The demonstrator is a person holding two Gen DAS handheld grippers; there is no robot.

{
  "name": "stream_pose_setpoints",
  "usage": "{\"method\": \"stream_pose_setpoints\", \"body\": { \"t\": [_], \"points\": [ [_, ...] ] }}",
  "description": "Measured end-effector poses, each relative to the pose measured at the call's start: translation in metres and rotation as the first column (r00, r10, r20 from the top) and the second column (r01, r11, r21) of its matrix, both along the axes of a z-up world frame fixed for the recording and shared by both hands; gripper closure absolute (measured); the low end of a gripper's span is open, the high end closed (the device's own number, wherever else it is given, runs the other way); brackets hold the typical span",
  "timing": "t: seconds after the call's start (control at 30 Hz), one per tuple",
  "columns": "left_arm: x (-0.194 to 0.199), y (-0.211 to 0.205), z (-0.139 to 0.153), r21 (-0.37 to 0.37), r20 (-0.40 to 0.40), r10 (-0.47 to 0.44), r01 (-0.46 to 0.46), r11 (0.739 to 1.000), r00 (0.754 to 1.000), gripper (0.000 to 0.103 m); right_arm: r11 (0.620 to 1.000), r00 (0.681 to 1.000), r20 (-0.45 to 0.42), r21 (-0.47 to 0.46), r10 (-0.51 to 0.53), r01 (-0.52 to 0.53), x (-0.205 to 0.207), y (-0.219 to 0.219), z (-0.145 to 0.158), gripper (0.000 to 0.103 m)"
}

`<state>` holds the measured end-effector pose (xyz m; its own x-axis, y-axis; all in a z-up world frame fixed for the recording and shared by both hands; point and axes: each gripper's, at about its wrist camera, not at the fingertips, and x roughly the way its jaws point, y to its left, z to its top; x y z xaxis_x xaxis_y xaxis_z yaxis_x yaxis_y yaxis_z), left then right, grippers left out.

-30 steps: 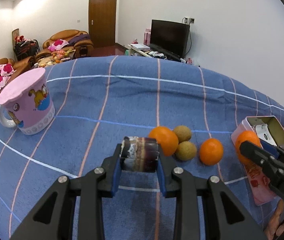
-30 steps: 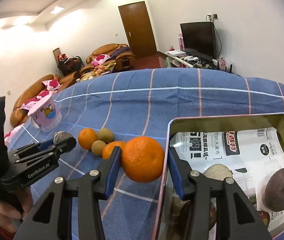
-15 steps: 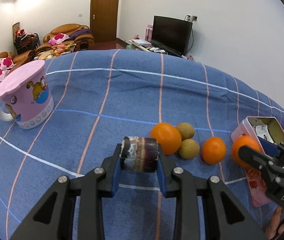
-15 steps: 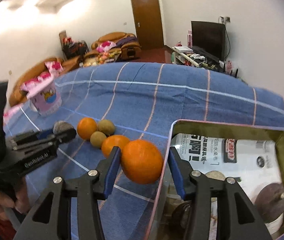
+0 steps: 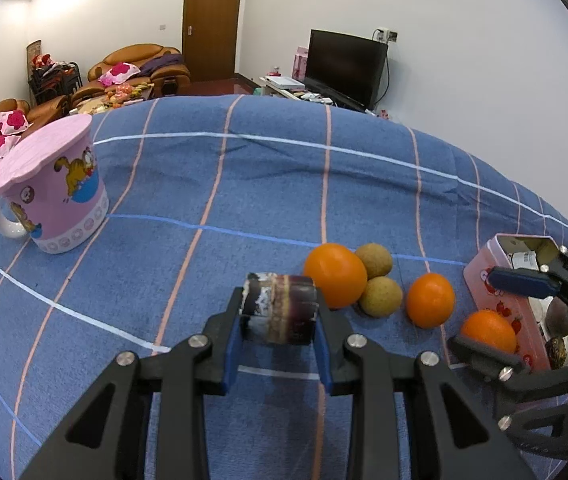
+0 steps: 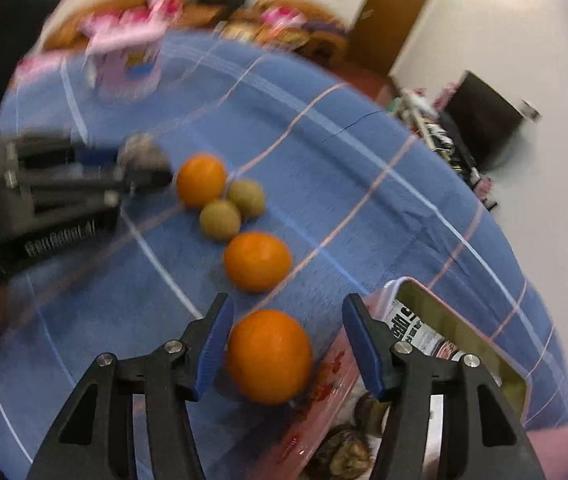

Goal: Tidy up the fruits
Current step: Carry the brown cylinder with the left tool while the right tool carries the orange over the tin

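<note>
My left gripper (image 5: 278, 334) is shut on a dark purple sugarcane piece (image 5: 280, 307) above the blue cloth. My right gripper (image 6: 285, 344) is open around an orange (image 6: 270, 356) that rests on the cloth beside the pink tin (image 6: 479, 344); the same orange shows in the left wrist view (image 5: 488, 330). On the cloth lie a second orange (image 6: 258, 261), two brown kiwis (image 6: 220, 219) (image 6: 246, 198) and a third orange (image 6: 201, 180). They also show in the left wrist view: oranges (image 5: 430, 300) (image 5: 335, 275) and kiwis (image 5: 380, 296) (image 5: 374, 260).
A pink lidded mug (image 5: 50, 196) stands at the far left of the table. The open pink tin (image 5: 511, 280) at the right holds dark fruits and a printed paper. The blue striped cloth (image 5: 244, 184) covers the table. The right wrist view is motion-blurred.
My right gripper has opened and let go of the orange, which now sits on the cloth beside the tin. The right view swung left. My left gripper still holds the sugarcane piece.
</note>
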<state>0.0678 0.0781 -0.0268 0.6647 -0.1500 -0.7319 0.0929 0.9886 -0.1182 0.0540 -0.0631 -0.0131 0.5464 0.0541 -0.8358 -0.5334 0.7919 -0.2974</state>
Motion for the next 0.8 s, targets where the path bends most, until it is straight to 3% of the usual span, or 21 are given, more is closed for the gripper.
{"method": "stream_pose_setpoints", "body": {
  "t": [0.1,0.2,0.27,0.3,0.4,0.5,0.6,0.7,0.8],
  "points": [
    [-0.001,0.001,0.0,0.002,0.001,-0.003,0.003,1.0,1.0,0.07,0.996,0.994,-0.099,-0.078,0.041,-0.049,0.01,0.007,-0.008,0.045],
    [-0.002,0.001,0.001,0.0,0.006,-0.005,0.005,1.0,1.0,0.07,0.997,0.984,-0.178,-0.061,0.028,-0.039,0.021,0.005,-0.011,0.047],
    [-0.003,0.002,0.001,-0.002,0.007,-0.004,0.004,1.0,1.0,0.07,0.996,0.979,-0.202,-0.076,0.033,-0.049,0.023,0.005,-0.011,0.05],
    [-0.003,0.002,0.001,-0.002,0.006,-0.003,0.003,1.0,1.0,0.07,0.995,0.978,-0.206,-0.08,0.035,-0.053,0.022,0.005,-0.01,0.058],
    [-0.004,0.001,0.003,-0.003,0.009,-0.004,0.004,1.0,1.0,0.07,0.996,0.982,-0.186,-0.069,0.042,-0.056,0.012,0.004,-0.008,0.06],
    [-0.006,-0.002,0.006,0.0,0.026,-0.017,0.017,1.0,1.0,0.07,0.998,0.987,-0.156,0.066,0.026,-0.016,0.005,-0.007,0.003,0.06],
    [-0.009,-0.006,0.01,0.014,0.051,-0.03,0.03,0.999,0.998,0.07,0.974,0.996,-0.089,0.222,-0.014,0.034,-0.009,-0.017,0.014,0.06],
    [-0.013,-0.008,0.014,-0.006,0.083,-0.057,0.058,0.998,0.995,0.07,0.914,0.995,-0.003,0.394,-0.102,0.095,-0.03,-0.031,0.026,0.06],
    [-0.019,-0.011,0.02,-0.044,0.125,-0.097,0.103,0.994,0.987,0.07,0.86,0.972,0.104,0.491,-0.211,0.135,-0.054,-0.038,0.032,0.06]
  ]
}}
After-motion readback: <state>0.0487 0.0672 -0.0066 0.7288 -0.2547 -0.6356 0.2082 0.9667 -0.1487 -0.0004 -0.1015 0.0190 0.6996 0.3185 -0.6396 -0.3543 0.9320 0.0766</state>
